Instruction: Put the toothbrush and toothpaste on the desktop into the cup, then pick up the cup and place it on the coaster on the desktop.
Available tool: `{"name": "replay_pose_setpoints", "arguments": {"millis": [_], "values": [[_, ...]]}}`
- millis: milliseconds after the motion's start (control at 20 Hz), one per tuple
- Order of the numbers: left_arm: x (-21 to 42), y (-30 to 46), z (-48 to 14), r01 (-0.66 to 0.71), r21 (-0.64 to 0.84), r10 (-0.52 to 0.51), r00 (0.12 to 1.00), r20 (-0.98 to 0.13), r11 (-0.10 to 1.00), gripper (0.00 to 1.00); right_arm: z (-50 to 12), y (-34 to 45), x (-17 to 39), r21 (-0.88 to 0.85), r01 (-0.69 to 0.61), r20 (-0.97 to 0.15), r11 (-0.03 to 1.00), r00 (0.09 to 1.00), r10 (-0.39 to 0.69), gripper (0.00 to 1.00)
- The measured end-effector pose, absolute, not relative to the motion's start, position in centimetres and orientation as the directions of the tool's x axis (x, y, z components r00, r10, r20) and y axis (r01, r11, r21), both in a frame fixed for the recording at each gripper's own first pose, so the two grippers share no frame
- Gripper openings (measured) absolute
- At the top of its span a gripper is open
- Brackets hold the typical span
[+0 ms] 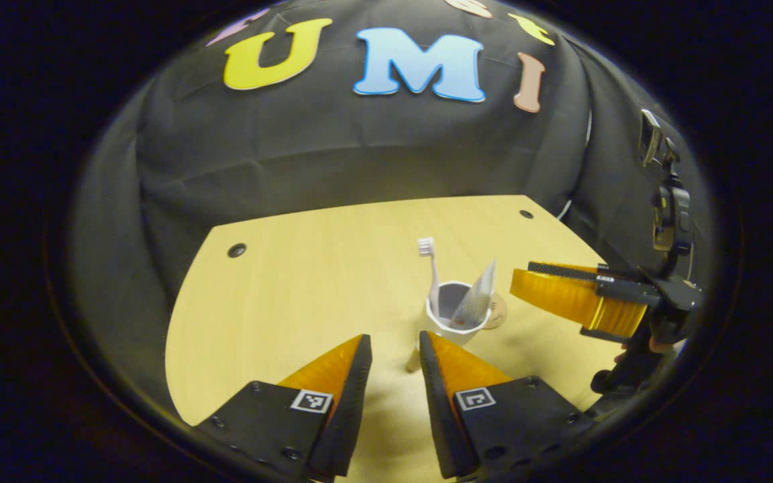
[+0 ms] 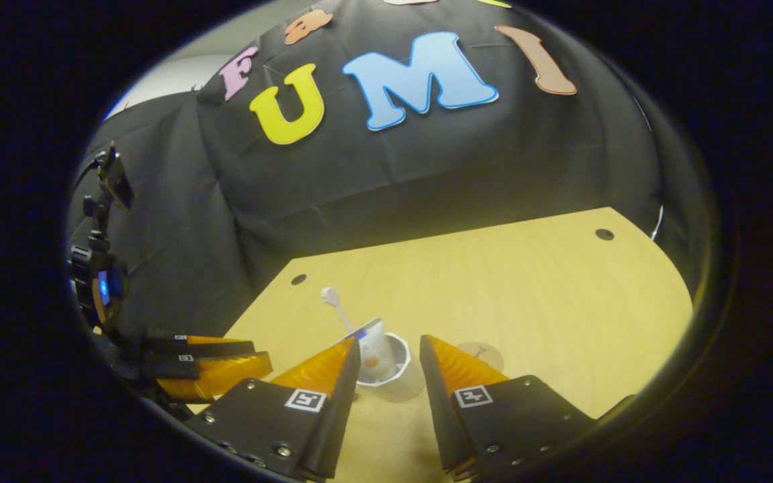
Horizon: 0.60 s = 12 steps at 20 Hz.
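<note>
Toothbrush (image 1: 431,272), toothpaste (image 1: 477,300) in cup (image 1: 455,323), beside coaster (image 1: 496,314)

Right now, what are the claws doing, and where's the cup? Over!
Left claw open, empty. Right claw open, empty. Toothbrush and toothpaste stand in the cup; cup beside the coaster, not yet on it. Nothing blocking.
</note>
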<state>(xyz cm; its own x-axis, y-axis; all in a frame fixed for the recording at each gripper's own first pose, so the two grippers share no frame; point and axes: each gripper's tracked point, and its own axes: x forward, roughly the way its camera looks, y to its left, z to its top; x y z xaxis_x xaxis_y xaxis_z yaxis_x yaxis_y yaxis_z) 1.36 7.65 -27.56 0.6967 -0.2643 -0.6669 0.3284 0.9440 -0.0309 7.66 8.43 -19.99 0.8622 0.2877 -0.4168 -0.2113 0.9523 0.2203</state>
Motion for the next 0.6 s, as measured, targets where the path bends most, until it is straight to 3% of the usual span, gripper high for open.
{"name": "replay_pose_setpoints", "arguments": {"millis": [50,100,150,200,300,450,500,550,600], "values": [[1.6,7.0,-27.7,0.37,-0.027,-0.289,0.676,-0.678,0.929,0.48,-19.6,7.5,7.4,0.223,-0.196,-0.413,0.955,0.869,0.274,0.54],[1.6,6.2,-28.1,0.413,-0.028,-0.315,0.646,-0.695,0.91,0.56,-19.3,6.5,7.2,0.224,-0.179,-0.41,0.958,0.874,0.26,0.55],[1.5,5.6,-28.7,0.454,-0.035,-0.338,0.608,-0.718,0.89,0.48,-19.1,5.4,7.0,0.224,-0.159,-0.408,0.962,0.881,0.24,0.55],[1.2,5.3,-29.8,0.489,-0.042,-0.354,0.566,-0.745,0.871,0.55,-19.0,4.5,6.8,0.225,-0.138,-0.408,0.965,0.886,0.221,0.55],[0.8,5.4,-31.7,0.54,-0.035,-0.356,0.503,-0.788,0.841,0.55,-19.1,2.6,6.4,0.233,-0.091,-0.411,0.968,0.893,0.183,0.51],[1.0,5.9,-32.9,0.582,-0.016,-0.334,0.445,-0.831,0.813,0.55,-19.6,0.0,5.3,0.25,-0.025,-0.421,0.968,0.897,0.132,0.54],[0.7,6.1,-33.2,0.596,-0.02,-0.329,0.415,-0.848,0.803,0.62,-19.7,-0.8,5.1,0.252,-0.006,-0.424,0.968,0.898,0.116,0.54],[0.3,6.1,-33.6,0.609,-0.029,-0.328,0.384,-0.863,0.792,0.55,-19.8,-1.5,4.9,0.255,0.012,-0.425,0.967,0.9,0.101,0.55],[0.2,6.0,-33.9,0.622,-0.04,-0.33,0.358,-0.873,0.782,0.58,-19.8,-2.2,4.8,0.258,0.029,-0.426,0.966,0.901,0.086,0.55]]}}
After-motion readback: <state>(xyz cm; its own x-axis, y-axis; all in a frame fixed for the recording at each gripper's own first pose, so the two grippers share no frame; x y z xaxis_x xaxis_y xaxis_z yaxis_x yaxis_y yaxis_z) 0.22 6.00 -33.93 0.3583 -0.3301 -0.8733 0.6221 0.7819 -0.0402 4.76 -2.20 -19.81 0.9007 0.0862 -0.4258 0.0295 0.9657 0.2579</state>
